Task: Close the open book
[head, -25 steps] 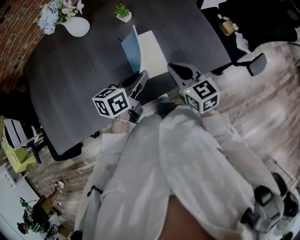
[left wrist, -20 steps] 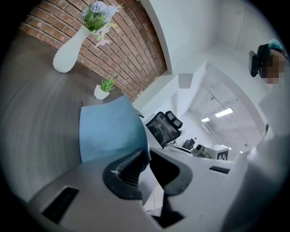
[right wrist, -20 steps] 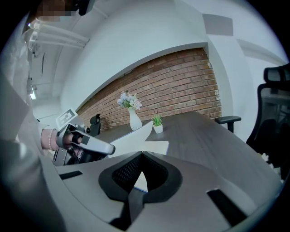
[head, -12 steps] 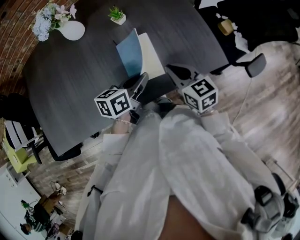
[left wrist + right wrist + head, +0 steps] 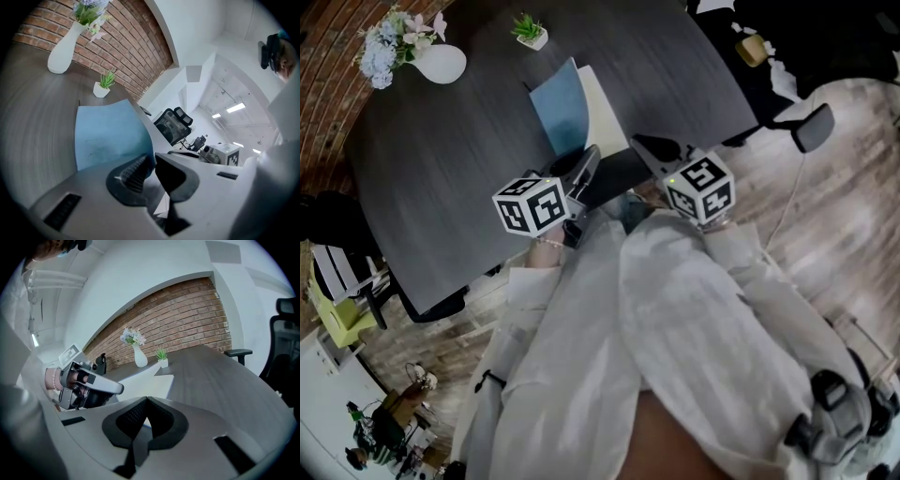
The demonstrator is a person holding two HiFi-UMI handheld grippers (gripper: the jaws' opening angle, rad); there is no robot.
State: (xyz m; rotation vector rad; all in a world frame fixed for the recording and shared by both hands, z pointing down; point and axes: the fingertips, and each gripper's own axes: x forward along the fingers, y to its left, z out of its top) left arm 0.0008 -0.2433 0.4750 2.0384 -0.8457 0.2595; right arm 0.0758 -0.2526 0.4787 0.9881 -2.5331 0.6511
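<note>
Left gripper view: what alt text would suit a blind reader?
The left tool pinches the lifted blue book cover above a dark table; a white vase and small potted plant stand beyond, before a brick wall.

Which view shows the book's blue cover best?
Left gripper view: the blue cover fills it, raised, edge between the left gripper's jaws. Head view shows it small; right gripper view shows only pale pages.

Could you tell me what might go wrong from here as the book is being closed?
The left tool grips the raised blue cover only at its near edge, and the cover curves, so it could slip out or crease. The right tool, jaws together, sits close by the white page; the falling cover might land on it.
</note>
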